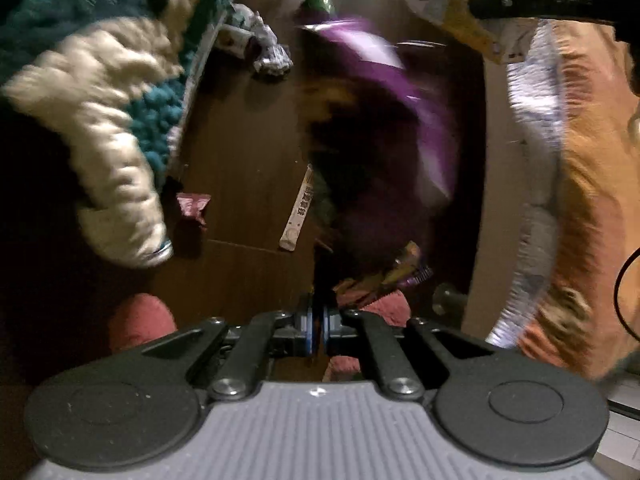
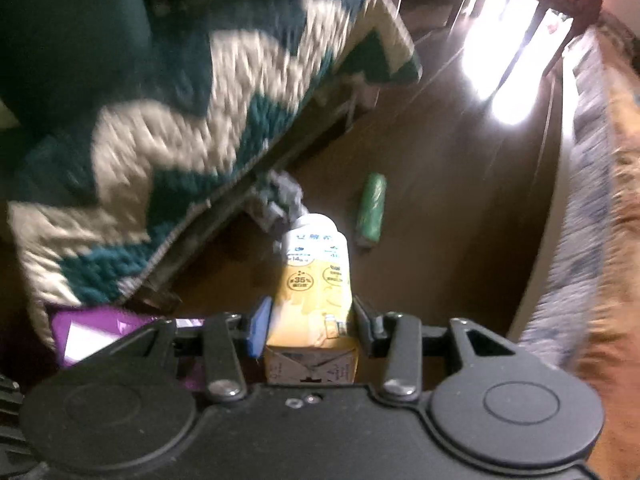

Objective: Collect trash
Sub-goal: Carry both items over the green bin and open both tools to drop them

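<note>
My left gripper (image 1: pixel 318 330) is shut on the rim of a purple trash bag (image 1: pixel 384 120) that hangs open below it over the dark wood floor. My right gripper (image 2: pixel 308 320) is shut on a yellow-and-white drink carton (image 2: pixel 316 280); the carton also shows in the left wrist view (image 1: pixel 448 12), above the bag's right side. On the floor lie a green roll (image 2: pixel 372 208), a crumpled grey wrapper (image 2: pixel 280 200), a long white stick packet (image 1: pixel 298 212) and a small pink wrapper (image 1: pixel 192 208). The bag's edge shows purple in the right wrist view (image 2: pixel 92 330).
A teal-and-cream zigzag blanket (image 2: pixel 160 140) drapes over furniture on the left. An orange rug with a pale fringe (image 1: pixel 580 160) lies on the right. A red cloth (image 1: pixel 140 320) lies near the left gripper. Bright light glares on the floor far ahead (image 2: pixel 504 80).
</note>
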A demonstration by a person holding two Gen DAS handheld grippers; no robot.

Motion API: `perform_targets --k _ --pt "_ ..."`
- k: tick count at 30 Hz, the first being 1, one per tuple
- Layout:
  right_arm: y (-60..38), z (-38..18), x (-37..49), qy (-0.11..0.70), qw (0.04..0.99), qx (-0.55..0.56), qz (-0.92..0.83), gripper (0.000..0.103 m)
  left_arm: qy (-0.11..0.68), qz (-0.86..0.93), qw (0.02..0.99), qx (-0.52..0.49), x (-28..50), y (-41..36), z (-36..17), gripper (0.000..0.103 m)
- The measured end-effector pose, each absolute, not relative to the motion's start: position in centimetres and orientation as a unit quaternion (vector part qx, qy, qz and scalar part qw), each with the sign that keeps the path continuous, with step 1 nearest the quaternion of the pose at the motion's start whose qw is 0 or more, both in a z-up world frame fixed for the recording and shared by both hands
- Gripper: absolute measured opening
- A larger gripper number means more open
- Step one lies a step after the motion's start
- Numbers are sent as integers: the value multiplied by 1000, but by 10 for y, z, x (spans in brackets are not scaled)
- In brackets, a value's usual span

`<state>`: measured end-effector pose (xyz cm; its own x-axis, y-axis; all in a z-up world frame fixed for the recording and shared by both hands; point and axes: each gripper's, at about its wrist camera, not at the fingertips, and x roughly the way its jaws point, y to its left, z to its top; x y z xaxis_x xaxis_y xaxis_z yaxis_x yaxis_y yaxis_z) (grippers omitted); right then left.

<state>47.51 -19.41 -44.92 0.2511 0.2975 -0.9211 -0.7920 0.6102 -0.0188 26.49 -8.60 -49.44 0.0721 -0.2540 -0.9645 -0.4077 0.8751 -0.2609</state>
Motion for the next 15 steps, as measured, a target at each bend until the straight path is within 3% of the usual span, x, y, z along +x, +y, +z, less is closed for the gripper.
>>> perform_targets --k 15 --pt "-222 -231 404 500 745 -212 386 43 616 100 727 -286 251 -22 -288 3"
